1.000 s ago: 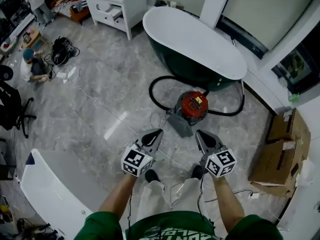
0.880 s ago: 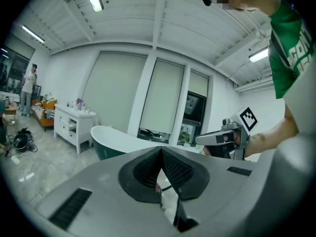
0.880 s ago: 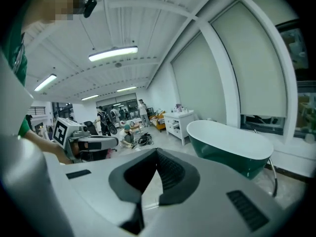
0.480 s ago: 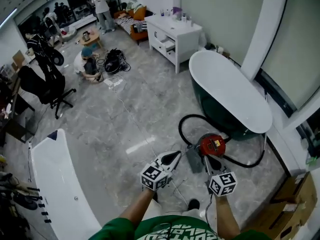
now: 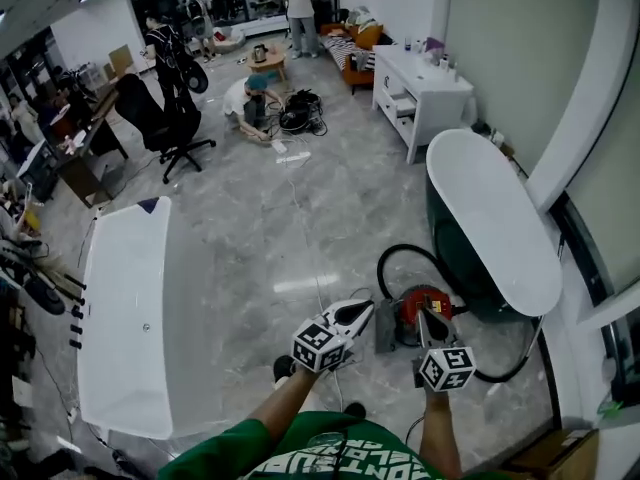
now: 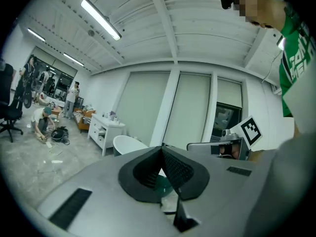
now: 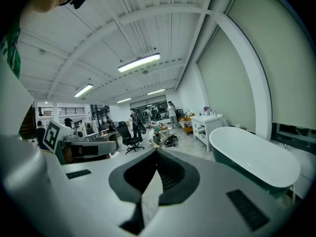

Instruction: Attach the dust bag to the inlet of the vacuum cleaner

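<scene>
Floor (image 5: 250, 238): grey marble, open room.
Vacuum cleaner (image 5: 410, 306): red-topped, on the floor just beside the dark bathtub (image 5: 490, 218).
Left gripper (image 5: 366, 309): fingers pressed together, empty, near the bathtub.
Right gripper (image 5: 428, 315): fingers together, empty, nearer the bathtub.

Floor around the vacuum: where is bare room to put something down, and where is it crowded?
The widest bare floor lies between the white tub on the left and the vacuum. It is crowded between the vacuum and the green tub, where the hose loops, and far off around the crouching person and cables.
</scene>
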`<state>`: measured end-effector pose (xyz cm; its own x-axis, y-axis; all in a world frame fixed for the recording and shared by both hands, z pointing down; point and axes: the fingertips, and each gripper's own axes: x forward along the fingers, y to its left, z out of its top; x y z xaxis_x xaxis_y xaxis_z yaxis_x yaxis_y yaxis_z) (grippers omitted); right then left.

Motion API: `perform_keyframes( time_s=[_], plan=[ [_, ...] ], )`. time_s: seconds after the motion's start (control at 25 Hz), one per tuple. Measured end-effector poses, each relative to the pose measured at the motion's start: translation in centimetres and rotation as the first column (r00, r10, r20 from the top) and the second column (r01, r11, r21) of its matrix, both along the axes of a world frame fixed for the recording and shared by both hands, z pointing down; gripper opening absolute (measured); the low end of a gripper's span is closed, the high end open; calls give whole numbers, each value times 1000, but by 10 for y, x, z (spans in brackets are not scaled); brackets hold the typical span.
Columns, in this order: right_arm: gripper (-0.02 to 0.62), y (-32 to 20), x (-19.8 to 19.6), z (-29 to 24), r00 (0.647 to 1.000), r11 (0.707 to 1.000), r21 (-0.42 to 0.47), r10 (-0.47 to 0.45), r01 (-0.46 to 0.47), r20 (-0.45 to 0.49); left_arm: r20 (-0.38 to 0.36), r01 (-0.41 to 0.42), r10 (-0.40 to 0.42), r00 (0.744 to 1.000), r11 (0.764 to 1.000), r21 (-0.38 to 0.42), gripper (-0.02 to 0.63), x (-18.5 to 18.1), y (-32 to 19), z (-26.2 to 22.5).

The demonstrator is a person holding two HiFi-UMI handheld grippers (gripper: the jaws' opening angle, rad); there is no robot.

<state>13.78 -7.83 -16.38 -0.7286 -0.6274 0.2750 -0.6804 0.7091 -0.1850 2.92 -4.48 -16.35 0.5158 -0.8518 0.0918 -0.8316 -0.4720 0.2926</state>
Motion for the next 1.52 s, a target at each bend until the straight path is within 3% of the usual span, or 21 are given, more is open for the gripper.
perform_keyframes(
  time_s=[0.2,0.44,0.88,1.52],
  plan=[
    [8,16,29,4,997,997,-30,-75,76,3,-24,80,-80,996,997,-9,3,30,22,3],
    [9,19,59,6,995,994,-52,-99,100,30,4,96,-95,995,995,-10,3,60,31,0],
    [9,22,99,13,996,996,-71,-56,61,72,47,58,-58,997,998,3,3,95,20,-10],
    [9,36,126,18,996,996,-84,43,-37,73,53,1,-1,999,1000,4,3,107,30,-14]
  ],
)
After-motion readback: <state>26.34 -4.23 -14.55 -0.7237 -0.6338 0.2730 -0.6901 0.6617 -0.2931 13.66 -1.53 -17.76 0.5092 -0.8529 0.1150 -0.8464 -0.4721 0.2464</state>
